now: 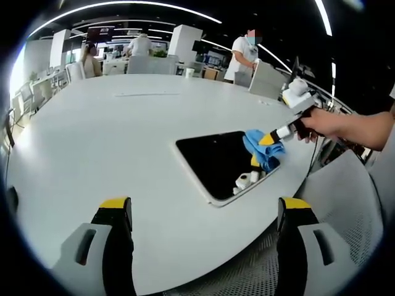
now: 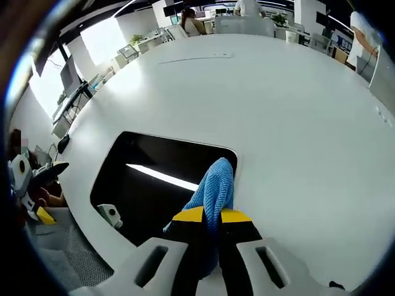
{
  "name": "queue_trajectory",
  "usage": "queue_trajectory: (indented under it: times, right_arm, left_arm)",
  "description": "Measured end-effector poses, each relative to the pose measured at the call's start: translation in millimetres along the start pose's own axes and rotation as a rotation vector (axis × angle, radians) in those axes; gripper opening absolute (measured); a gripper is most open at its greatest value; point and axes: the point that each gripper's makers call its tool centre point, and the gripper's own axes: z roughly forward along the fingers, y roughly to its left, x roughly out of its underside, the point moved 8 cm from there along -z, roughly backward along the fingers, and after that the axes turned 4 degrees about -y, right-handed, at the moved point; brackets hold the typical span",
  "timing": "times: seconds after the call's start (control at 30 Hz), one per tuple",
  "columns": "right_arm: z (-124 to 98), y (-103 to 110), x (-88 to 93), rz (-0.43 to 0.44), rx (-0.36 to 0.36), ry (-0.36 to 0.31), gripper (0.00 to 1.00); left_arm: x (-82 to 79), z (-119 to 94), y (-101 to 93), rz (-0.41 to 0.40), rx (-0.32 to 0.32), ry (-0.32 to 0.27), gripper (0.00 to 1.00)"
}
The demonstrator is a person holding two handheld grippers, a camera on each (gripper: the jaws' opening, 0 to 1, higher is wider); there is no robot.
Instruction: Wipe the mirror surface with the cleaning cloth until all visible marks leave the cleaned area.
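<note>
So the left gripper is just hanging back at the near edge of the table, jaws spread wide with nothing between them, basically spectating. From there the mirror lies flat on the white tabletop at about 1 o'clock, and the right gripper is over the mirror's far right corner with the cloth pinched tight in its yellow tips.

In the right gripper view, the cloth dangles from the closed right gripper and drapes onto the mirror around 12 o'clock, close to its right edge.

My take: to do this well, press the cloth flat and drag it in overlapping passes across the whole glass, not just that corner.

The mirror's a dark, glossy rounded rectangle with a thin pale rim, throwing back a ceiling light strip. The cloth's blue, soft, nubby microfiber. The table's smooth, matte, oval-ish.
</note>
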Motion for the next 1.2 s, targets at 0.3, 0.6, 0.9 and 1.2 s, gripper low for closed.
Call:
queue_trajectory:
  times: [0.3,0.6,0.9,1.2]
  right_arm:
    - [9,-6,-13.8,-0.009,0.008,-0.004,0.02]
    - [19,-11,-29.6,-0.022,0.019,-0.008,0.02]
    - [28,-16,-43.4,-0.037,0.026,-0.009,0.02]
    - [33,-18,-49.5,-0.04,0.038,-0.008,0.02]
  left_arm:
    - [-0.8,0,-0.3,-0.003,0.001,-0.007,0.97]
    - [-1.7,0,-0.1,-0.003,-0.001,-0.012,0.99]
    - [-1.5,0,0.5,-0.002,-0.007,-0.01,0.99]
    - [-1.4,1,2.7,0.004,-0.016,-0.019,0.99]
